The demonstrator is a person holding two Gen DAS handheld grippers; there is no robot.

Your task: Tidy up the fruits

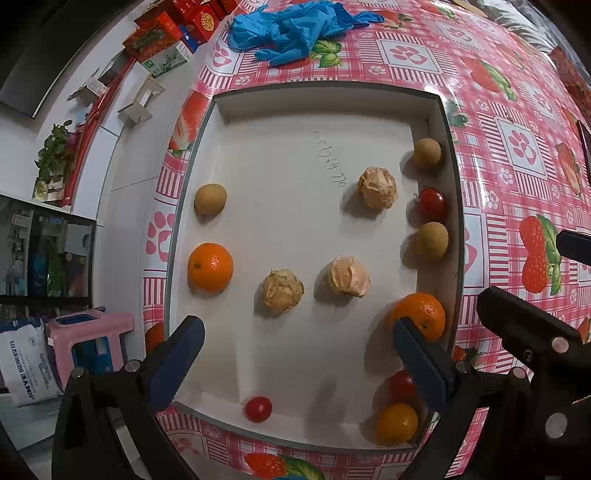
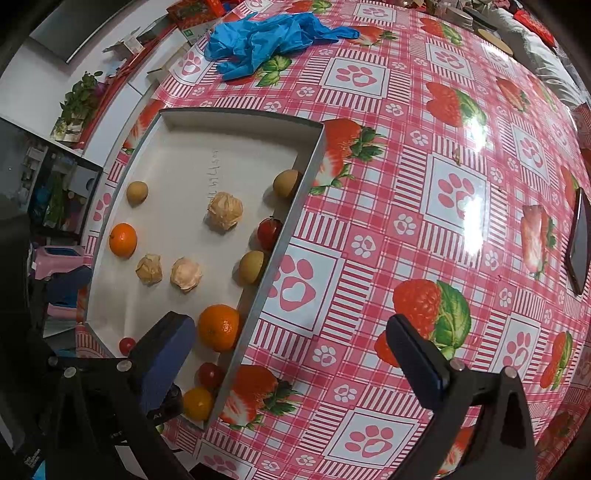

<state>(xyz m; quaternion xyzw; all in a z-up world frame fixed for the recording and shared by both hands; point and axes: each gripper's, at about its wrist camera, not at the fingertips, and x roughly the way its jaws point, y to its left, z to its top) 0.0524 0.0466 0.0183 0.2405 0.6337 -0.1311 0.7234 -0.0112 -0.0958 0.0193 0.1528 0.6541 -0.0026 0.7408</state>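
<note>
Hovering low in the frame of its own wrist view, my left gripper (image 1: 299,354) has its jaws spread wide with nothing between them, over the near end of the white tray (image 1: 295,99). My right gripper (image 2: 291,350) fills the bottom of its view, jaws equally wide and empty, one finger over the tray's near right corner and the other over the pink strawberry tablecloth (image 2: 424,206). Nearest in the left view, at lower centre, lies a cherry tomato (image 1: 258,408); at lower right a yellow-orange fruit (image 1: 397,423) sits in the corner with a second cherry tomato (image 1: 402,385) just beyond it and an orange (image 1: 421,314) against the right wall. Mid-frame I see two papery husked fruits (image 1: 283,290) (image 1: 349,276) side by side, and another orange (image 1: 210,266) at the left. Farther along the right wall come a tan round fruit (image 1: 432,239), a red tomato (image 1: 431,202) and another tan fruit (image 1: 426,153), with a third husked fruit (image 1: 377,187) near them and a tan fruit (image 1: 209,198) at the left. At the top of the frame, blue gloves (image 1: 295,29) lie crumpled on the tablecloth.
</note>
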